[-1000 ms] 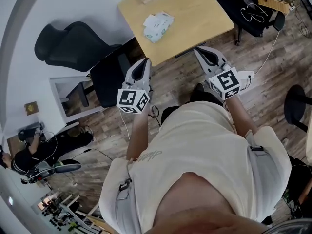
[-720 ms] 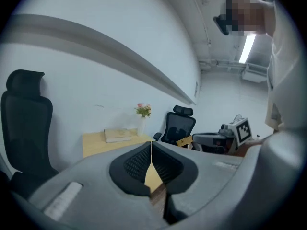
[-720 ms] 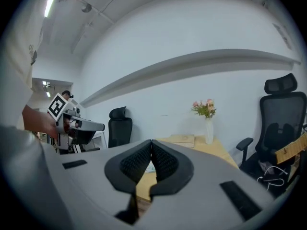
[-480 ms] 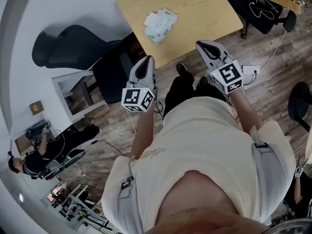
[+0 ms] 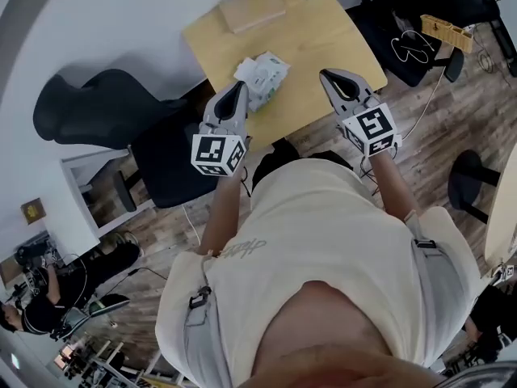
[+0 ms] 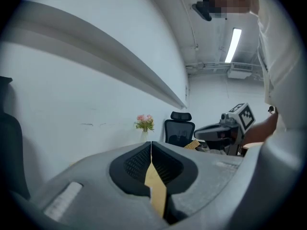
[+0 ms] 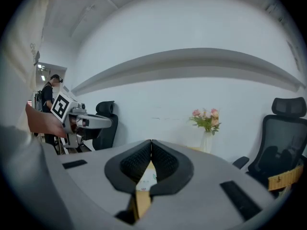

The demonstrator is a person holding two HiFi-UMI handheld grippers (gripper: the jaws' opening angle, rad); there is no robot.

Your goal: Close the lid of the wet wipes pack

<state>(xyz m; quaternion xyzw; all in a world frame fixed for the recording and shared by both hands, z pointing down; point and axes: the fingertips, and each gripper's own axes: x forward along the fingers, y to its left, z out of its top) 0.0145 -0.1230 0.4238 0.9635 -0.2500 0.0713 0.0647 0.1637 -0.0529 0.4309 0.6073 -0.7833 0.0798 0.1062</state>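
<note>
Flowers (image 7: 205, 116) in gripper views, wipes pack (image 5: 262, 78) overhead

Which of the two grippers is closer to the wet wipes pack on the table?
The left gripper: its shut tips sit right beside the white-and-green wet wipes pack, while the right gripper hangs apart, over a bare part of the tan wooden table.

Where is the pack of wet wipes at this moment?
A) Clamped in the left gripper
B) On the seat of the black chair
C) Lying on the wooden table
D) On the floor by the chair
C: the pack of wet wipes lies on the wooden table, while the left gripper and the right gripper are both shut with nothing in them.
</note>
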